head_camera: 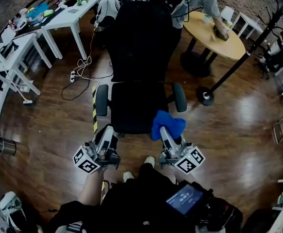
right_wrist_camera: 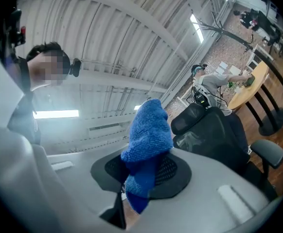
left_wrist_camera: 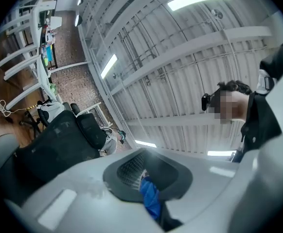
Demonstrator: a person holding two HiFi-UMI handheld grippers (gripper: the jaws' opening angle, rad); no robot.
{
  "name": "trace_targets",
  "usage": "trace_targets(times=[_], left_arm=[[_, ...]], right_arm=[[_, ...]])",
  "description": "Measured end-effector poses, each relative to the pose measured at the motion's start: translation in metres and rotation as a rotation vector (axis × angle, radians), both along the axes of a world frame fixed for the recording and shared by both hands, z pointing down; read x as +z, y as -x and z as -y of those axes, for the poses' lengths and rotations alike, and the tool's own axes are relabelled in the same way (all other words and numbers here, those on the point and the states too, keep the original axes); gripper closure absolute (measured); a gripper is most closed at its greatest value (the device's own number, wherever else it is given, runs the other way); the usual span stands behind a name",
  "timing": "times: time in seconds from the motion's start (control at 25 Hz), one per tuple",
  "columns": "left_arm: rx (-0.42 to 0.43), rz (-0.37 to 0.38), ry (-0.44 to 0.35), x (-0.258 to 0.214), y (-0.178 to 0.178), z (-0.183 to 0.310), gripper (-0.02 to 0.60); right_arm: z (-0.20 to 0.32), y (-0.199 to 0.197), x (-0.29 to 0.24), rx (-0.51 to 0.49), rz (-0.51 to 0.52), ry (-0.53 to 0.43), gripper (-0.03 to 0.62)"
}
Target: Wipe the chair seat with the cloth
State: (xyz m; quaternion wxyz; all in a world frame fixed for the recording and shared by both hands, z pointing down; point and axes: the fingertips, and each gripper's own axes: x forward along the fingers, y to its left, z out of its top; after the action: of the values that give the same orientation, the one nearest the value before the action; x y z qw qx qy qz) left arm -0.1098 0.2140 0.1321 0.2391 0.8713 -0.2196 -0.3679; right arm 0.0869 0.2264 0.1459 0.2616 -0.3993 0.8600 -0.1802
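My right gripper is pinching the blue cloth, which bunches up past the jaw tips. The cloth sits at about 5 o'clock on the chair seat, over its front right edge; I cannot tell whether it touches the seat. My left gripper is at about 7 o'clock of the seat, just off its front left corner, by the armrest. Its jaws are drawn together, with a small blue scrap at their seam that I cannot identify. The black chair faces me on the wooden floor. A round tabletop stands at 1 o'clock of the chair and white tables at 10 o'clock.
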Motion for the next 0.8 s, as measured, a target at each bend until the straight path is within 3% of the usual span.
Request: trace_targets(times=[0.44, 0.8], left_arm=[[-0.006, -0.019, -0.074, -0.041, -0.031, -0.053, 0.589], [-0.007, -0.007, -0.102, -0.051, -0.059, -0.073, 0.589]], right_arm=[[-0.044, -0.019, -0.044, -0.036, 0.086, -0.073, 0.511], [-0.066, -0.033, -0.059, -0.062, 0.076, -0.123, 0.511]])
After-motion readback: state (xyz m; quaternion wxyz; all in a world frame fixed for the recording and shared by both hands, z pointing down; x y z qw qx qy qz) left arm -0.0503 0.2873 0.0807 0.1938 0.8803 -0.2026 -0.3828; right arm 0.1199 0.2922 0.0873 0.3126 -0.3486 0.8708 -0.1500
